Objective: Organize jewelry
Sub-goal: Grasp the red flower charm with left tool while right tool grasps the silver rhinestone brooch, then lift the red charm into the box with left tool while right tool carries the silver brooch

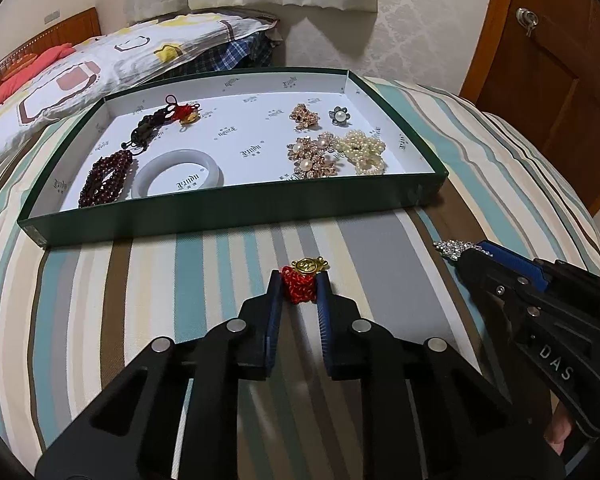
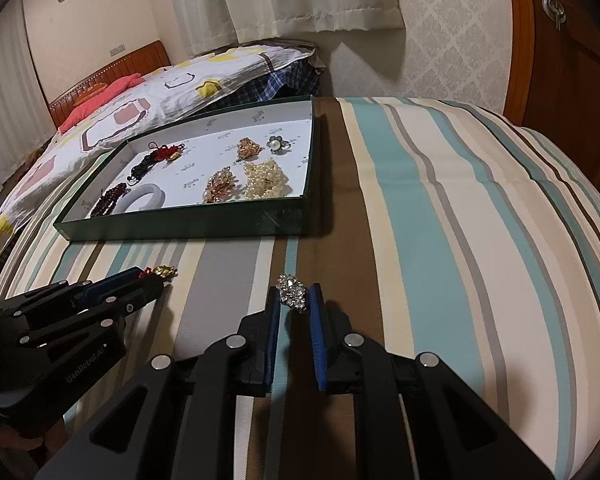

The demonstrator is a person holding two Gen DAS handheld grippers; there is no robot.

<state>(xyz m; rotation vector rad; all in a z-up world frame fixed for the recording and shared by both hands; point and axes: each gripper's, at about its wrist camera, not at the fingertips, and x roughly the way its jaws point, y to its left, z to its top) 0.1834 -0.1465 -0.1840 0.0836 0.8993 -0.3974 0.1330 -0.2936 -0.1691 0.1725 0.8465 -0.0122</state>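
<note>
Low in the left wrist view, the left claw (image 1: 299, 290) is seen closed on a red knotted charm (image 1: 299, 289) topped by a gold bead, the blue pads pressed against the red cord on both sides; the piece is held just above the striped bedcover (image 1: 380, 280). At the right edge of the same view, the right claw (image 1: 462, 252) is clamped on a silver rhinestone brooch (image 1: 454, 249), which sticks out past the fingertips. In the right wrist view the same brooch (image 2: 293, 294) is shown pinched between the blue pads at lower centre, over a brown stripe (whether it touches the cloth cannot be told).

Across the upper middle of the left wrist view a shallow green tray (image 1: 236, 210) with a white printed lining is laid on the bed. At its left are a dark red bead bracelet (image 1: 106, 178), a pale bangle (image 1: 179, 176) and a black and red cord piece (image 1: 160, 120). At its right are a gold flower brooch (image 1: 312, 156), a pearl cluster (image 1: 362, 150), a smaller gold brooch (image 1: 305, 116) and a pearl flower pin (image 1: 339, 115). A patterned quilt (image 1: 100, 56) is seen at upper left.
</note>
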